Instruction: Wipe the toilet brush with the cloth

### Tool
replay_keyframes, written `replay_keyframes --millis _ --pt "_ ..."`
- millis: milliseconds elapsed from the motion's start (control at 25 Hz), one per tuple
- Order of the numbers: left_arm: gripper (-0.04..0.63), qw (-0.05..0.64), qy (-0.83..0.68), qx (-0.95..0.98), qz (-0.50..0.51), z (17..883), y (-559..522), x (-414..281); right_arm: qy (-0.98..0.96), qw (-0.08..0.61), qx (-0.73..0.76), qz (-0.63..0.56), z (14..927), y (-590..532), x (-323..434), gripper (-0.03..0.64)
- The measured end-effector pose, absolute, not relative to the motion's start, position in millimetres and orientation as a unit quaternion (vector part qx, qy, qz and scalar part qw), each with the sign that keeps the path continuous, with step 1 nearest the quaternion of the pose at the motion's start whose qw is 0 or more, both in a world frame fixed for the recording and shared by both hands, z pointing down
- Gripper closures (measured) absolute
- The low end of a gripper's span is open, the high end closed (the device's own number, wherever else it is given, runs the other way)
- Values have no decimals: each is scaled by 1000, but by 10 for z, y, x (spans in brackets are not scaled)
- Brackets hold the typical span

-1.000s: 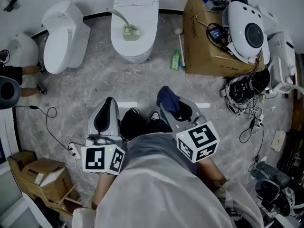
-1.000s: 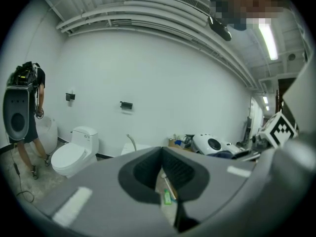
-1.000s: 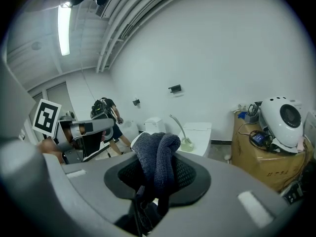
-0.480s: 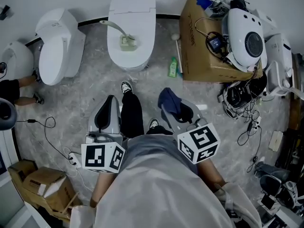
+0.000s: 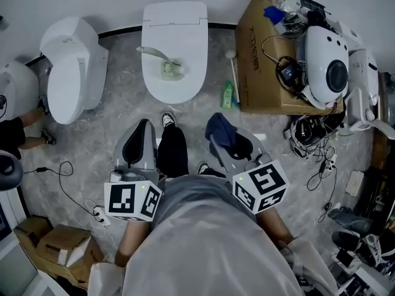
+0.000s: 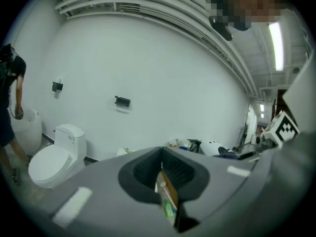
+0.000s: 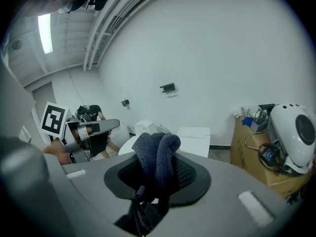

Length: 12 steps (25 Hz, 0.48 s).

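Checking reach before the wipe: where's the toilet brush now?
Head view, top centre: the toilet brush lies on top of the middle toilet, left of the green bottle and the cardboard box.

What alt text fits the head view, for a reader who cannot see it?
Seen from above, a person's right gripper holds a dark blue cloth while the left gripper is shut and empty. Ahead stands a white toilet with a pale green toilet brush lying on its closed lid.
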<state>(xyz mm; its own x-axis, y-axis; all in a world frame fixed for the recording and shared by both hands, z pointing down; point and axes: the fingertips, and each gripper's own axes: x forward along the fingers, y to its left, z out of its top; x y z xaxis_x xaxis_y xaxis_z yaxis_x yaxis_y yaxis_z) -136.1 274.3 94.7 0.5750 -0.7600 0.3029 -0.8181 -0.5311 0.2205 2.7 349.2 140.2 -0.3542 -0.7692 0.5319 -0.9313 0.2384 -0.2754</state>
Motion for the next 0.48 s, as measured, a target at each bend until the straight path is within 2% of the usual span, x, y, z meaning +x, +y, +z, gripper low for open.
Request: replay_keyframes --millis 480 --pt "595 191 -429 878 94 1075 1422 -1534 -763 151 555 294 1336 2262 -242 503"
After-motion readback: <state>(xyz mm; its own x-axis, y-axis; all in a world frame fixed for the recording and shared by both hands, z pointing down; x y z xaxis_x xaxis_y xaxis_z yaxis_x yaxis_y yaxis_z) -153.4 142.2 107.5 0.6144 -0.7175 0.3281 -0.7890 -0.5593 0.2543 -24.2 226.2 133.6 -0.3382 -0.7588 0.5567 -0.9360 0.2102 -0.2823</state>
